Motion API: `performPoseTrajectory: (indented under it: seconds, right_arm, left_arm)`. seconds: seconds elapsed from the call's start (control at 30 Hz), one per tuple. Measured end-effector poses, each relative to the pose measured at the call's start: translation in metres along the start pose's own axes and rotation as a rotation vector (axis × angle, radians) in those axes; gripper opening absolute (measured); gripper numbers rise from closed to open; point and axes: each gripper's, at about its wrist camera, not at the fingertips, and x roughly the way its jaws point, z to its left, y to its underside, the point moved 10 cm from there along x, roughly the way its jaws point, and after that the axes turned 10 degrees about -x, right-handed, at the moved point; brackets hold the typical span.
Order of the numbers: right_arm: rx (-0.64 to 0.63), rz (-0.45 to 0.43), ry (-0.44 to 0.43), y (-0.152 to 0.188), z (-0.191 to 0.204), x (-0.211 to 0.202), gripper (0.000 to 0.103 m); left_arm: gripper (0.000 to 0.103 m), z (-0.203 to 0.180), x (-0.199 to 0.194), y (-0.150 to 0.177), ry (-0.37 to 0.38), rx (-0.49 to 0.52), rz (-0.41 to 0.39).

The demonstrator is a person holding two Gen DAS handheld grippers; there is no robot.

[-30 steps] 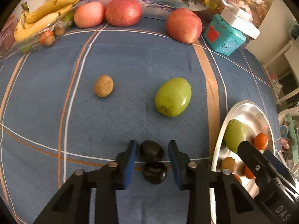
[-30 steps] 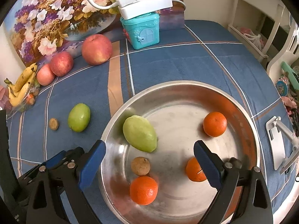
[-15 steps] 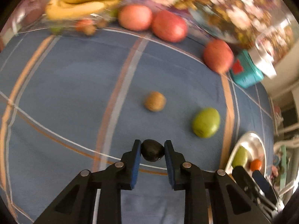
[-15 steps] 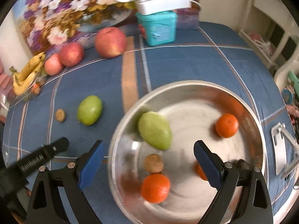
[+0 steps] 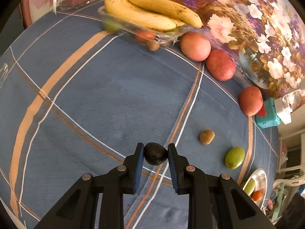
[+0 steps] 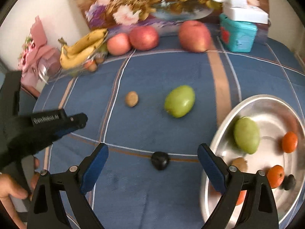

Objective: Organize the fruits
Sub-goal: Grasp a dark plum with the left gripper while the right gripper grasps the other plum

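The left gripper has lifted 1 dark plum, squeezed tight, while the right gripper gapes wide over the other plum, ready for the metal bowl.

The left claw is clamped on a dark plum; the right claw gapes wide.

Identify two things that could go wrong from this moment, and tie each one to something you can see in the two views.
1. The left gripper pinches a round, smooth dark plum only at its sides; it may slip out in transit.
2. A second dark plum lies loose on the tablecloth between the open right gripper fingers; a clumsy close could roll it away. This view is blurred, so positions are less certain.
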Motion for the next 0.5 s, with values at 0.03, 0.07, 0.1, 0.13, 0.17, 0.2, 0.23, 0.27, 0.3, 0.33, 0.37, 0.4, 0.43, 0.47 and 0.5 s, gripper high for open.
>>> performPoseTrajectory:
  seconds: [0.03, 0.07, 0.1, 0.13, 0.17, 0.2, 0.23, 0.27, 0.3, 0.33, 0.37, 0.4, 0.43, 0.47, 0.5]
  right_arm:
    - [0.001, 0.011, 0.007, 0.002, 0.0, 0.004, 0.087]
    - [0.003, 0.026, 0.015, 0.005, -0.001, 0.009, 0.079]
    - [0.005, 0.039, 0.022, 0.007, -0.003, 0.013, 0.075]
    - [0.008, 0.05, 0.03, 0.01, -0.005, 0.017, 0.073]
    - [0.005, 0.061, 0.039, 0.013, -0.007, 0.021, 0.069]
    - [0.0, 0.069, 0.046, 0.014, -0.008, 0.024, 0.067]
    - [-0.008, 0.077, 0.056, 0.016, -0.009, 0.027, 0.064]
    - [-0.023, 0.079, 0.075, 0.016, -0.009, 0.028, 0.063]
    - [-0.033, 0.083, 0.083, 0.017, -0.009, 0.03, 0.063]
    - [-0.037, 0.083, 0.084, 0.016, -0.009, 0.032, 0.063]
    - [-0.042, 0.087, 0.084, 0.017, -0.008, 0.033, 0.062]
    - [-0.046, 0.094, 0.086, 0.019, -0.006, 0.035, 0.061]
    - [-0.051, 0.1, 0.092, 0.019, -0.005, 0.036, 0.059]
    - [-0.062, 0.103, 0.109, 0.02, -0.006, 0.037, 0.055]
    - [-0.071, 0.104, 0.123, 0.02, -0.006, 0.038, 0.053]
  left_arm:
    - [0.027, 0.0, -0.001, 0.001, 0.002, 0.001, 0.002]
    - [0.027, -0.002, 0.001, 0.002, 0.004, 0.003, 0.004]
    - [0.027, -0.003, 0.001, 0.002, 0.005, 0.006, 0.007]
    - [0.027, -0.004, 0.002, 0.003, 0.009, 0.007, 0.01]
    - [0.027, -0.008, 0.005, 0.002, 0.01, 0.008, 0.014]
    - [0.027, -0.009, 0.006, 0.002, 0.012, 0.009, 0.016]
    - [0.027, -0.01, 0.006, 0.003, 0.013, 0.01, 0.019]
    - [0.027, -0.01, 0.006, 0.004, 0.013, 0.01, 0.021]
    - [0.027, -0.011, 0.007, 0.004, 0.014, 0.011, 0.022]
    - [0.027, -0.011, 0.007, 0.005, 0.013, 0.012, 0.022]
    - [0.027, -0.011, 0.007, 0.005, 0.013, 0.012, 0.022]
    - [0.027, -0.011, 0.007, 0.005, 0.014, 0.011, 0.022]
    - [0.027, -0.011, 0.006, 0.006, 0.016, 0.01, 0.022]
    - [0.027, -0.011, 0.006, 0.006, 0.017, 0.01, 0.022]
    - [0.027, -0.011, 0.006, 0.006, 0.018, 0.008, 0.021]
